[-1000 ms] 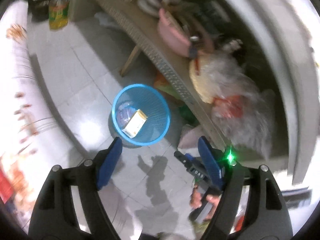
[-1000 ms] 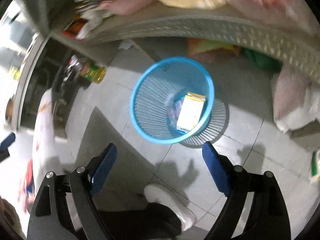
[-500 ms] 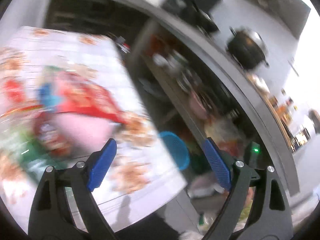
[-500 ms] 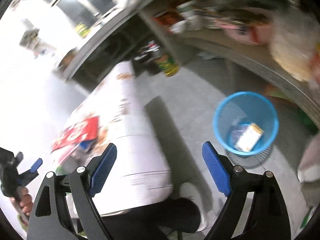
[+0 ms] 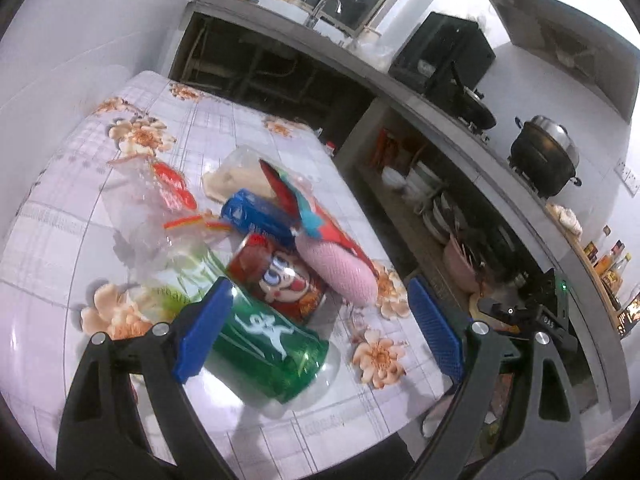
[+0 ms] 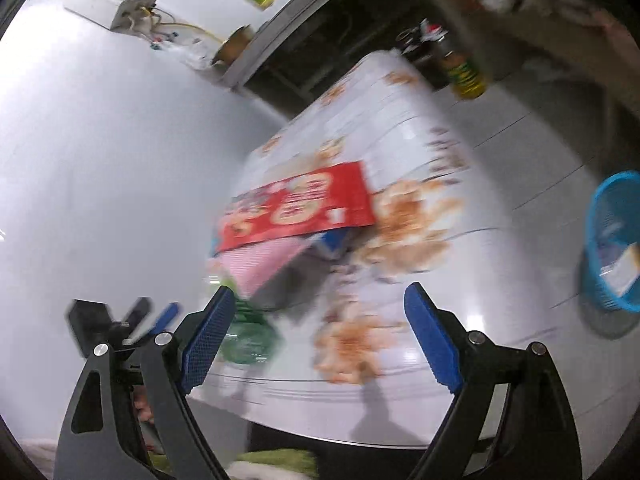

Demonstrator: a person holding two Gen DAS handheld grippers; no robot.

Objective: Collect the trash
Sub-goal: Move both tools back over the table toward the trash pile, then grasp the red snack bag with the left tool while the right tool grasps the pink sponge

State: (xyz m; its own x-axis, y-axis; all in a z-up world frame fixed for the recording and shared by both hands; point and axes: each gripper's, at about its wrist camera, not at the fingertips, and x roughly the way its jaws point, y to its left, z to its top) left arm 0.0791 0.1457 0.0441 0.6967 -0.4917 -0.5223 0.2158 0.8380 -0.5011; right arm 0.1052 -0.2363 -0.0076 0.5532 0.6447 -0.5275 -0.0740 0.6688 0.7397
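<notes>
Green can (image 5: 268, 344) on the worktop (image 5: 60, 240): light, smooth, easily dented. Take it across its middle; your left tongs (image 5: 316, 334) and right tongs (image 6: 320, 338) stand wide, empty.

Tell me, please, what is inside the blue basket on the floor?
In the right wrist view the blue basket holds a pale carton lying against its mesh wall. The picture's edge cuts off part of the basket, and blur hides whatever lies under the carton.
</notes>
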